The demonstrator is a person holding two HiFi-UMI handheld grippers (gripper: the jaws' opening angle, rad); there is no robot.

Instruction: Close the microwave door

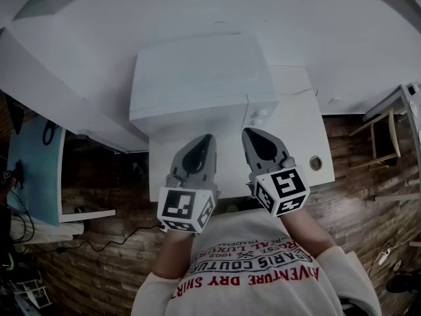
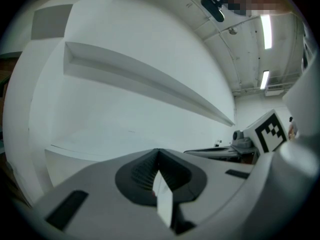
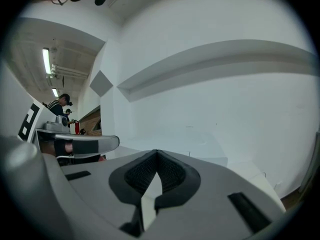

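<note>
Here the microwave point(image 1: 197, 78) sits just beyond the left hand-held gripper point(image 1: 206, 141) and right hand-held gripper point(image 1: 249, 137), both closed, empty.

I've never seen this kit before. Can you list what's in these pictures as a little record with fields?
Setting: white microwave on a white table, wooden floor around
Microwave door: seems flush with the front, not swung out
Left hand-held gripper: jaws together, empty, in front of the microwave
Right hand-held gripper: jaws together, empty, beside the left one
</note>
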